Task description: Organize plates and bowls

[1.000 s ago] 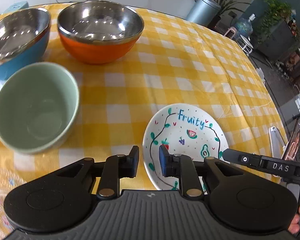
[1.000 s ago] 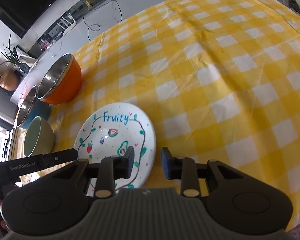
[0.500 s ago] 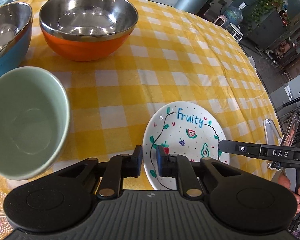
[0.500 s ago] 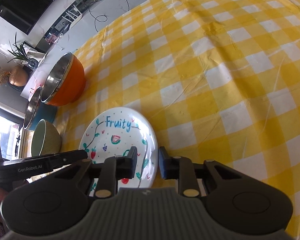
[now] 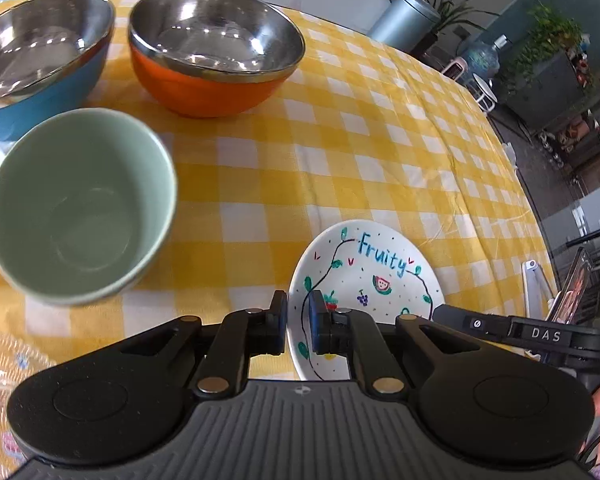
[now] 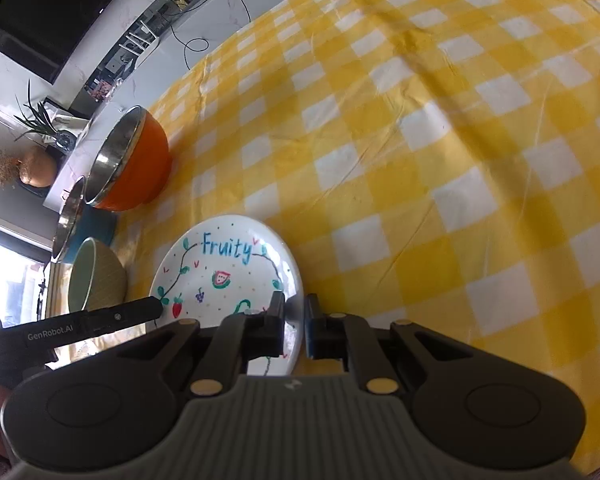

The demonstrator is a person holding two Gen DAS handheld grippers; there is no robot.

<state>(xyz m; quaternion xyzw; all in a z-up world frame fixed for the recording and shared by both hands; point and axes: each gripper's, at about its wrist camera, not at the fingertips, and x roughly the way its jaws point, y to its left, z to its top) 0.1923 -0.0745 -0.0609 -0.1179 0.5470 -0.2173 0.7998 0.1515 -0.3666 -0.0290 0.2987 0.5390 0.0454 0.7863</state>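
Note:
A white "Fruity" plate (image 5: 374, 276) with painted fruit is held just above the yellow checked tablecloth (image 5: 340, 152). My left gripper (image 5: 298, 322) is shut on its left rim. My right gripper (image 6: 294, 322) is shut on its right rim; the plate also shows in the right wrist view (image 6: 224, 268). A green bowl (image 5: 80, 204) stands to the left. An orange steel-lined bowl (image 5: 216, 48) and a blue steel-lined bowl (image 5: 40, 56) stand behind it.
A clear patterned glass plate (image 5: 4, 380) lies at the near left. The table's right edge (image 5: 516, 184) drops to the floor, with a phone on a stand (image 5: 572, 292) beyond it. A white counter (image 6: 112, 92) runs behind the table.
Both grippers have closed from open onto the rims of the Fruity plate. The plate now looks raised slightly off the cloth.

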